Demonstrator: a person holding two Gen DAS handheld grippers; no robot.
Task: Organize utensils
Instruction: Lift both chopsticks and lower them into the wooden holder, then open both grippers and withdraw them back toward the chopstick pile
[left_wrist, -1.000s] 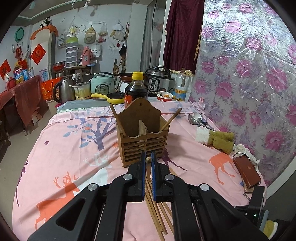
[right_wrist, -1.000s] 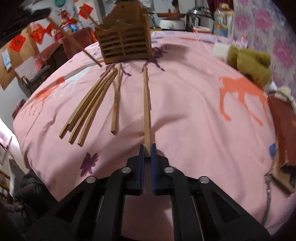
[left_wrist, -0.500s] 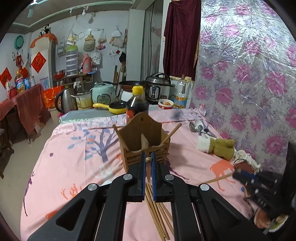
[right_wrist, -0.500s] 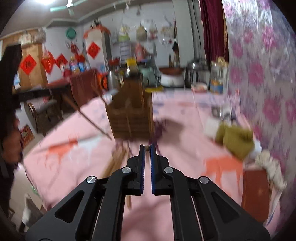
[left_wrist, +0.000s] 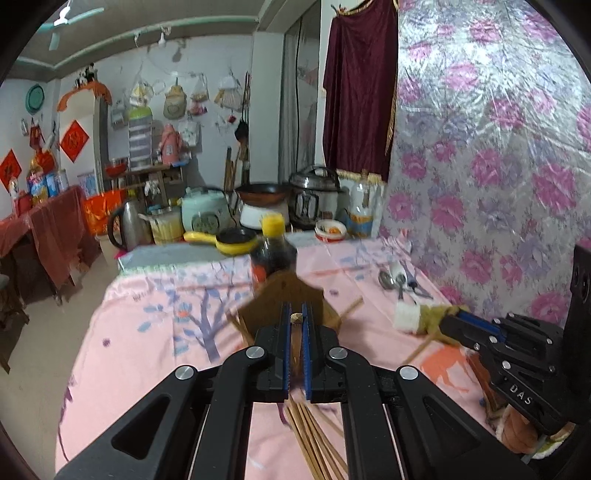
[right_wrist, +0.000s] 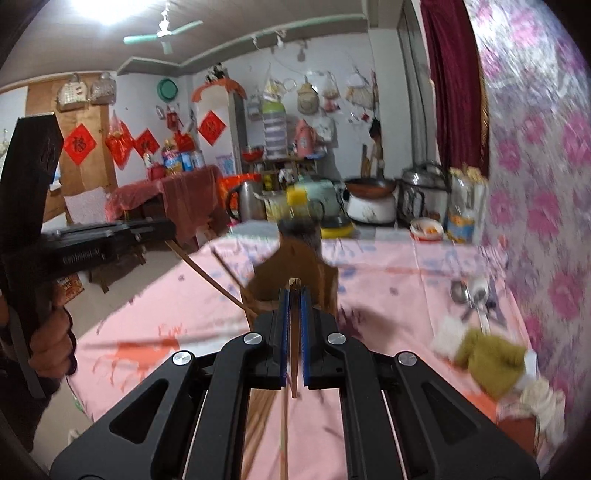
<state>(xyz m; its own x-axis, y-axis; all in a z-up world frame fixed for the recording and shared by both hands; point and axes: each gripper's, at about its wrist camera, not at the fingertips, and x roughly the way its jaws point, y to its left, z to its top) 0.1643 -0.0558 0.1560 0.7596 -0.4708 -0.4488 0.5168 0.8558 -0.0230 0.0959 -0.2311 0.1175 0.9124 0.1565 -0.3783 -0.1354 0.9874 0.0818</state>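
Each gripper (left_wrist: 295, 354) (right_wrist: 294, 332) pinches one chopstick (left_wrist: 296, 318) (right_wrist: 294, 343) above the holder (left_wrist: 286, 308); light, stiff, slippery wood, likely to pivot; grip mid-shaft.

I see a white back wall (right_wrist: 236, 110) hung with bags and red paper squares (right_wrist: 79, 144), a dark red curtain (left_wrist: 360, 85), and flowered foil covering the side wall (left_wrist: 498, 166). A ceiling fan (right_wrist: 164, 33) hangs beside a bright lamp (right_wrist: 99, 7); a red-draped side table (left_wrist: 48, 229) stands on the pale floor (left_wrist: 40, 350).
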